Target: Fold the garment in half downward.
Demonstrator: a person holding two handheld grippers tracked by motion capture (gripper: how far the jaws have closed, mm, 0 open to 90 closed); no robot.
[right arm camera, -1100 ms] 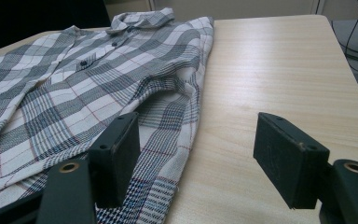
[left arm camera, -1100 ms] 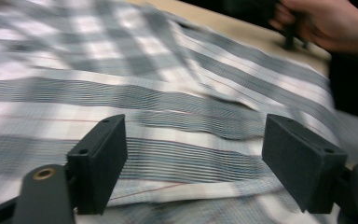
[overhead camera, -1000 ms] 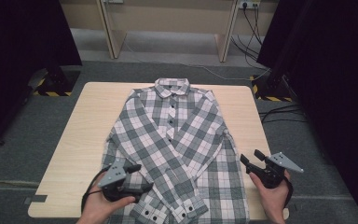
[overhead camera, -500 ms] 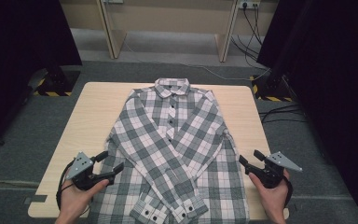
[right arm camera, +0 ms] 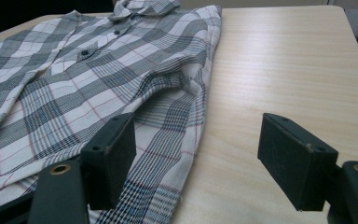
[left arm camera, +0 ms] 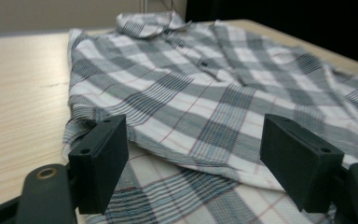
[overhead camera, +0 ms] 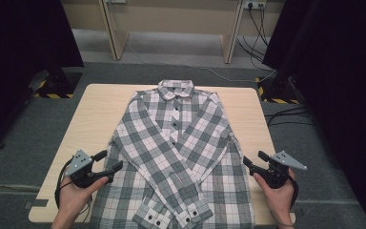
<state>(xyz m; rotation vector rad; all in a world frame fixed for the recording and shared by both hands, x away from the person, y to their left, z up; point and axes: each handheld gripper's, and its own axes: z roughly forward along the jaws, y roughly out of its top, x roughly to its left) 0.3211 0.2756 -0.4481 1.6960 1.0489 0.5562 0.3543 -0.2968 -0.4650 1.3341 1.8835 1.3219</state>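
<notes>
Plaid shirt point(overhead camera: 176, 152) unmoved; left gripper point(overhead camera: 108, 161) edged inward.

Left gripper point(overhead camera: 108, 161) drawn back from the shirt's point(overhead camera: 181, 148) folded sleeves to its left edge, jaws apart

— Where are the two hands?

— Both come in from the near edge in the high view, well apart. The left hand point(overhead camera: 74, 198) holds the left gripper point(overhead camera: 109, 162), the right hand point(overhead camera: 279, 193) holds the right gripper point(overhead camera: 253, 160).

— Which way do they point?

— The left gripper points forward and inward, toward the right. The right gripper points inward, toward the left, its grey plate on top.

— And the jaws?

— Spread wide on both. In each gripper view the two black pads stand far apart with nothing clamped between them.
</notes>
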